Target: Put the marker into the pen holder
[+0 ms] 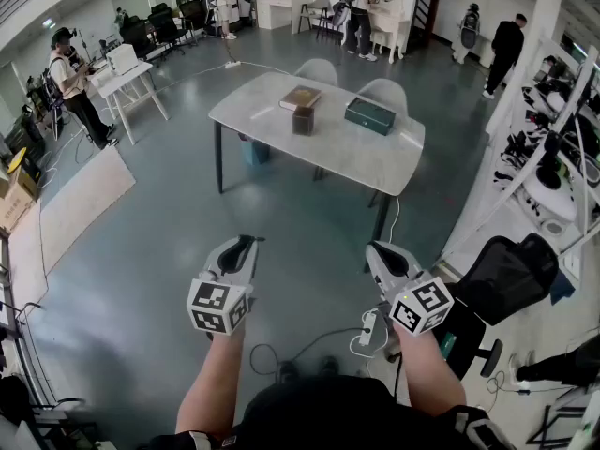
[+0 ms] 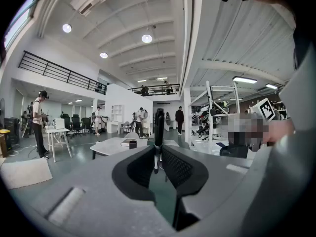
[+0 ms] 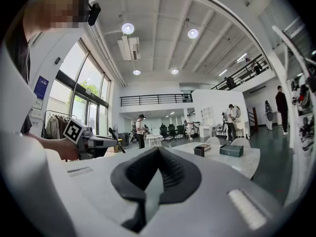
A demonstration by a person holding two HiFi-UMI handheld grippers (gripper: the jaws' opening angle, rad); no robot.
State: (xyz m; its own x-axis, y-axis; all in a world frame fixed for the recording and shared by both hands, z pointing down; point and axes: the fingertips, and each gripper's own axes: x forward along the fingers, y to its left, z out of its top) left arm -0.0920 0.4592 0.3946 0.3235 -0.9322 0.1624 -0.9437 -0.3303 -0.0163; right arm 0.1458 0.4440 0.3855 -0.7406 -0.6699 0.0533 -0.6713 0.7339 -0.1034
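My left gripper point(image 1: 245, 244) is shut on a black marker point(image 2: 158, 130), which stands upright between the pads in the left gripper view. It shows as a dark tip point(image 1: 247, 243) in the head view. My right gripper point(image 1: 376, 249) is held level beside it, jaws shut with nothing between them point(image 3: 157, 153). The pen holder point(image 1: 303, 120), a small dark brown box, stands on the grey table point(image 1: 281, 127) well ahead of both grippers. It is also seen small and far off as the pen holder point(image 2: 132, 143) and pen holder point(image 3: 202, 150).
A book point(image 1: 300, 97) and a dark green box point(image 1: 369, 115) lie on the table by the holder, with two grey chairs point(image 1: 317, 69) behind. A black office chair point(image 1: 511, 275) and a power strip with cables point(image 1: 368, 328) are near my right side. People stand at the far desks.
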